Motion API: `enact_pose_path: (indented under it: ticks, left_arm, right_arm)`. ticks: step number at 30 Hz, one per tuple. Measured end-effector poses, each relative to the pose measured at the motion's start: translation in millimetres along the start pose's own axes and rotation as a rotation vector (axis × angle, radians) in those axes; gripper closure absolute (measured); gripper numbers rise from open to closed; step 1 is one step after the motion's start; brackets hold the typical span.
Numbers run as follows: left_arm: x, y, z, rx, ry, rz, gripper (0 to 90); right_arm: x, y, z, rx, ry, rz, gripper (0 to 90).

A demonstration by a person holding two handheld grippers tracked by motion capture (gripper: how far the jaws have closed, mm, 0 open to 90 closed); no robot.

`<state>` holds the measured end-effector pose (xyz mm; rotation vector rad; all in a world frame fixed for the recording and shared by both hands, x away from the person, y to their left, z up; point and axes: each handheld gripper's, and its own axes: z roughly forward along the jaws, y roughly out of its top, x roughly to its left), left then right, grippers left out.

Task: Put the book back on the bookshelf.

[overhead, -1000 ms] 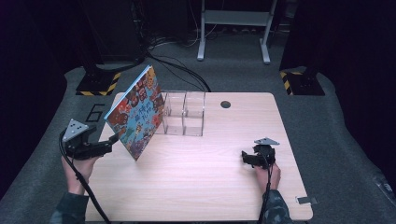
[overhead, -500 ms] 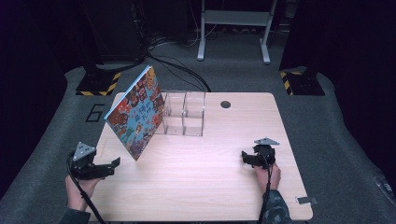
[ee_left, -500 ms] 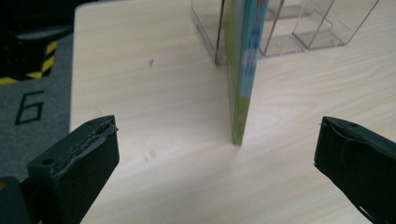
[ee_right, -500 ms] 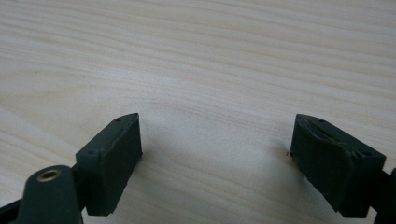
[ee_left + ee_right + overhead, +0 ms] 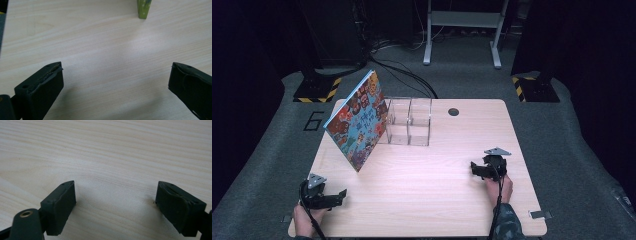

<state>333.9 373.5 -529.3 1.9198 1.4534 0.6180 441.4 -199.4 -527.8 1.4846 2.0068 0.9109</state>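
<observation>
Left gripper (image 5: 341,192) jaws wide, empty, low at tabletop's near-left corner | right gripper (image 5: 474,168) likewise wide, empty, near right edge | book (image 5: 357,121) propped tilted against clear organizer (image 5: 409,121), far-left; likely leaned for support.

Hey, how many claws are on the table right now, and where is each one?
2. The left claw sits near the table's front left corner, open and holding nothing. The right claw rests toward the front right, also open and holding nothing.

High cam looks down on table (image 5: 422,200); gripper cams close over same tabletop
</observation>
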Motion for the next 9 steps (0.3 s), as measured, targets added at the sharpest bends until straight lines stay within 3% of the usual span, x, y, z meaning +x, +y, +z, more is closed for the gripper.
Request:
enact_pose_path:
  ticks: [4, 9]
  left_arm:
    - [0.5, -2.3, 3.3, -0.004, 0.02, 0.01, 0.0]
    - [2.7, -1.4, 4.3, 0.001, 0.012, 0.007, 0.0]
  right_arm:
    - [0.0, 0.0, 0.0, 0.0, 0.0, -0.001, 16.1]
    - [0.0, 0.0, 0.1, 0.0, 0.002, -0.001, 15.9]
